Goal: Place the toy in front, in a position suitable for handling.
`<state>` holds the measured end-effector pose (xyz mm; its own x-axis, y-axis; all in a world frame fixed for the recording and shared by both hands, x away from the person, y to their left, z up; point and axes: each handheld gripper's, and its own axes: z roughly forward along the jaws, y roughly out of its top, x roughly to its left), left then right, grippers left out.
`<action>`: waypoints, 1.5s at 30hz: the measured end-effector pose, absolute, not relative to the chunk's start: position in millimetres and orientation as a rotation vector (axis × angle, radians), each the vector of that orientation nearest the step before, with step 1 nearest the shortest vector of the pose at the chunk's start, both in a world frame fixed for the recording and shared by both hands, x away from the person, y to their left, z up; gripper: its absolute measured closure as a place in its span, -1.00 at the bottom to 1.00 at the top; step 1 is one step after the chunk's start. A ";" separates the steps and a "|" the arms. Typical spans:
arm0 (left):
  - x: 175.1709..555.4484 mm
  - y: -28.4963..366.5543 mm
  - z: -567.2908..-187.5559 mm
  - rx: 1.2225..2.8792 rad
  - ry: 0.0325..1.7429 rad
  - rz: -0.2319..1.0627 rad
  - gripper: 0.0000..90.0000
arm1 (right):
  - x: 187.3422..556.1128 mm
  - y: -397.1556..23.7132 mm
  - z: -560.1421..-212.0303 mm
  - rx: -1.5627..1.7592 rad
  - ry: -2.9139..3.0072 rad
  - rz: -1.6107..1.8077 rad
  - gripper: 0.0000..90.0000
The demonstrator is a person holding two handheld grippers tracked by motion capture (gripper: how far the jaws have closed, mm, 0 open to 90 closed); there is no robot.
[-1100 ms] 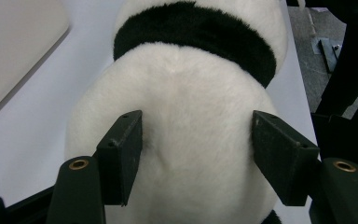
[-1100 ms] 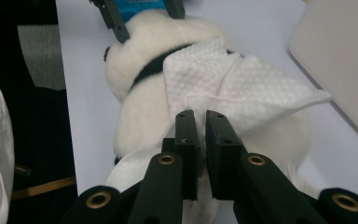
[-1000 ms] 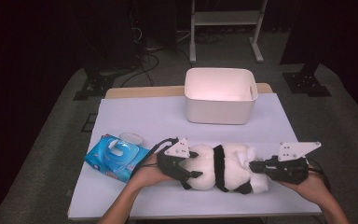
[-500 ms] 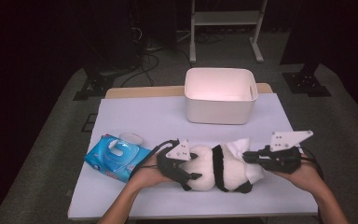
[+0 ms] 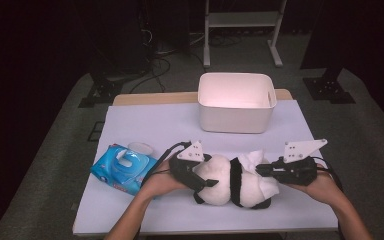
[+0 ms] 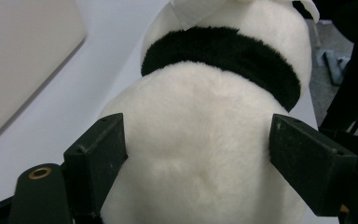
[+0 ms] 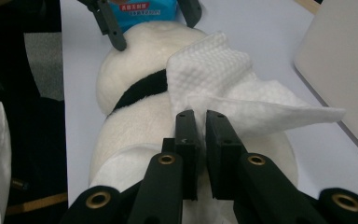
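We see one fluffy white plush toy (image 5: 232, 181) with a black band lying on the table's near edge, our left gripper (image 6: 198, 154) just opening around it, our right gripper (image 7: 198, 122) pinching one dimpled white wipe (image 7: 223, 88).

A table with a white top and three things on it

The table (image 5: 145, 125) has a white cover. A soft black and white toy panda (image 5: 232, 182) lies on its side near the front, in the middle. A blue pack of wipes (image 5: 122, 169) lies at the front left. A white tub (image 5: 236, 102) stands at the far side, a bit to the right.
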<state>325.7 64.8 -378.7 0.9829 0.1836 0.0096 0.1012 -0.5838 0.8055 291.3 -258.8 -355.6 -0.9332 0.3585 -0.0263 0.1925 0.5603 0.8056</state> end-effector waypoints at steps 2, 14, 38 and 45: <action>324.0 64.2 -381.0 2.216 0.174 0.104 -0.43 | 291.7 -260.0 -354.8 0.474 2.604 1.307 0.85; 313.9 66.8 -386.1 2.240 0.152 0.147 -0.32 | 305.2 -200.3 -345.9 0.299 2.696 1.194 0.85; 312.7 66.6 -387.3 2.238 0.144 0.135 -0.32 | 315.6 -224.1 -337.9 0.371 2.680 1.185 0.84; 314.0 69.1 -380.0 2.201 0.153 0.123 -0.50 | 313.2 -211.0 -347.5 0.332 2.734 1.180 0.85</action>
<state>314.0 69.1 -380.0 0.9874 0.1547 0.0328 0.0656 -0.5890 0.8055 313.2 -211.0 -347.5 -0.9651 0.2581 -0.0451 0.1442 0.6671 0.7309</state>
